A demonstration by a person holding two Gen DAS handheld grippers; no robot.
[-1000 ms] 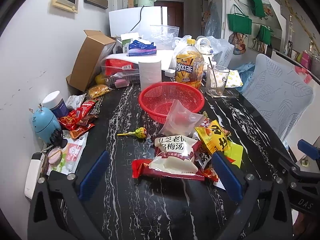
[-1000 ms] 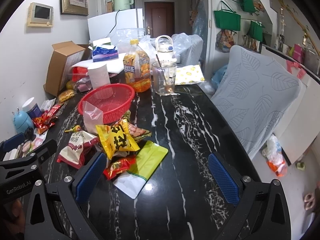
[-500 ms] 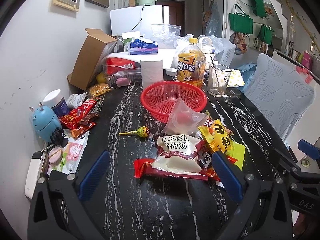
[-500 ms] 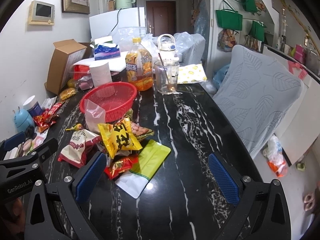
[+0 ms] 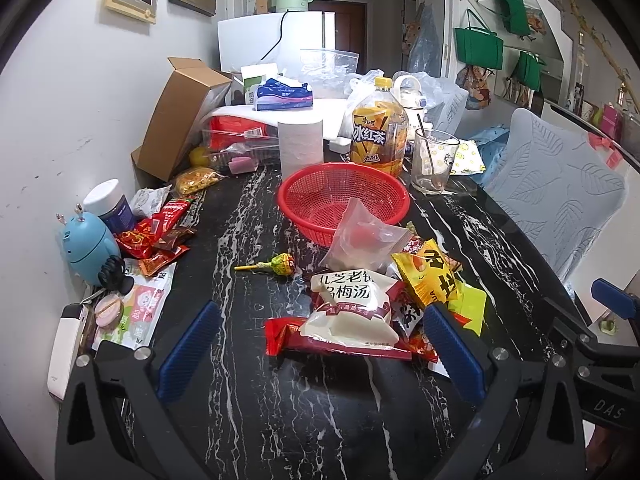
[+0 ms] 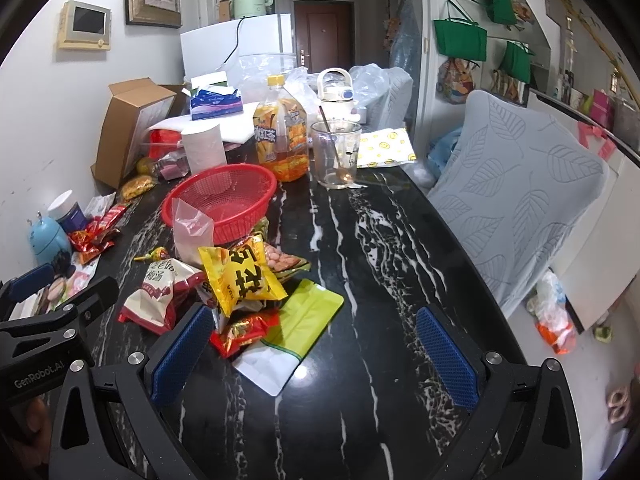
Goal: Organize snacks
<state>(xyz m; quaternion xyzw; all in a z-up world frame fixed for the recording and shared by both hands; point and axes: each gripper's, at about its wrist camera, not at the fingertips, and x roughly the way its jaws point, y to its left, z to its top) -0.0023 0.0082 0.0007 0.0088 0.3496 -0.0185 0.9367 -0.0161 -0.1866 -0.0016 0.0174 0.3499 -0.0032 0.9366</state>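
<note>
left gripper [image 5: 320, 350]: jaws spread wide, holding nothing, low over the black marble table [image 5: 280, 420]; the white-and-red pouch [image 5: 352, 312] lies just ahead between the blue pads
right gripper [image 6: 316, 354]: jaws wide apart, nothing held; green-and-white pouch [image 6: 296, 332] lies flat ahead, nearer its left pad
snack pile: mid-table, just in front of the red basket [image 5: 344, 196]; yellow bag [image 6: 240, 276] on top, overlapping the white-and-red pouch and a small red wrapper [image 6: 240, 330]
clear bag [image 5: 364, 240]: leans against the basket's near rim
lollipop [image 5: 276, 263]: lies apart, left of the pile
basket: upright, no snacks visible inside
wall side: more red wrappers [image 5: 156, 236] beside a blue gadget [image 5: 86, 248]
behind basket: tea bottle [image 5: 378, 128], glass [image 5: 434, 160], paper roll [image 5: 301, 144]
</note>
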